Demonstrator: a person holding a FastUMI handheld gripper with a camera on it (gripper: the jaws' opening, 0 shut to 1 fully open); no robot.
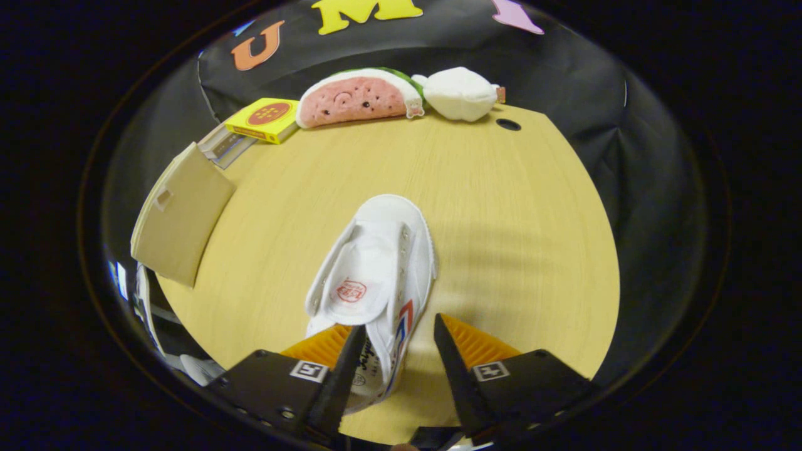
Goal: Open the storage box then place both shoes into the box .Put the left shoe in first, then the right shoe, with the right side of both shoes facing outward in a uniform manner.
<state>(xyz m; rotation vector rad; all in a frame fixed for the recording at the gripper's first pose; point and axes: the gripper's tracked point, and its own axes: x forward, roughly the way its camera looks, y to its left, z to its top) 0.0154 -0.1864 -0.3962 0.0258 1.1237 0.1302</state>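
Plainly saw a white shoe (376,275) lying on the wooden table (501,207), long axis running from about 6 o'clock up toward 12 o'clock, tipped slightly to 1 o'clock. Toe pointed away from the gripper (393,357); heel end sat between the fingers. Tongue folded open, red stamp on it facing up; red and blue stripes showing on the shoe's side nearest the right finger. Held the tongs moderately wide, left finger (341,376) touching or overlapping the heel, right finger (454,369) apart from it with bare table between. Not clamped on the shoe. Noted a tan box flap (178,219) at 10 o'clock, near the table's edge. Spotted a yellow carton (263,119), a watermelon plush (357,100) and a white plush (460,93) along the far edge around 12 o'clock, well apart from the shoe.
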